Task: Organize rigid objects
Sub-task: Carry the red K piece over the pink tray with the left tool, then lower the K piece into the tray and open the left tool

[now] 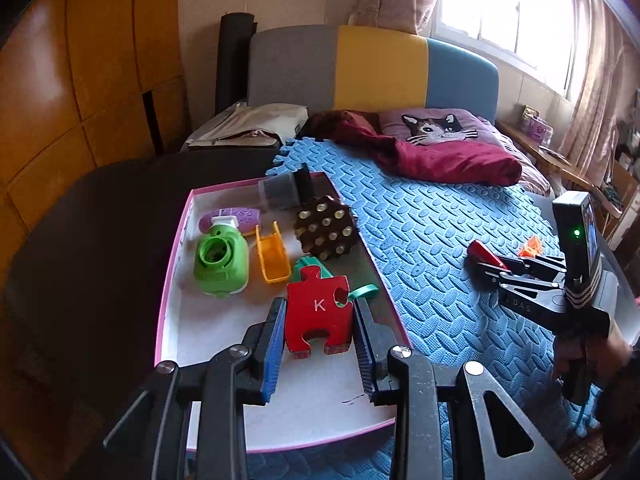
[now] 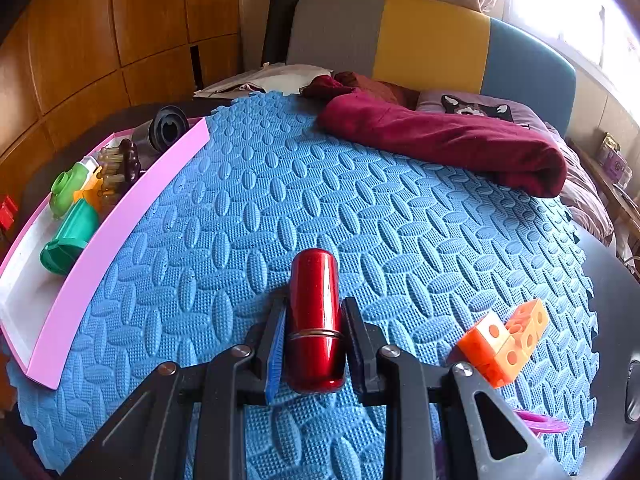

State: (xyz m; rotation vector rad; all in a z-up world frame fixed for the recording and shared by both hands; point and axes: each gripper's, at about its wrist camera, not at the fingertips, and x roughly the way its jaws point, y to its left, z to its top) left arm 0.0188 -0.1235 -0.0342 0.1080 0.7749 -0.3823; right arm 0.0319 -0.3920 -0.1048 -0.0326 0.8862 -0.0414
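Note:
My left gripper (image 1: 319, 316) is shut on a red puzzle piece marked K (image 1: 319, 314) and holds it over the pink-rimmed white tray (image 1: 224, 380). The tray holds a green toy (image 1: 220, 260), an orange scoop (image 1: 273, 258), a brown studded disc (image 1: 325, 227), a purple item (image 1: 236, 216), a grey-black cylinder (image 1: 284, 190) and a green piece (image 1: 316, 266). My right gripper (image 2: 314, 320) is shut on a shiny red cylinder (image 2: 315, 318) just above the blue foam mat (image 2: 360, 208). The right gripper also shows in the left wrist view (image 1: 486, 262).
Orange dice-like blocks (image 2: 506, 340) lie on the mat right of the red cylinder, and a purple item (image 2: 540, 426) shows at the bottom right. A maroon cloth (image 2: 440, 136) and a cat pillow (image 1: 436, 128) lie at the far end by the headboard.

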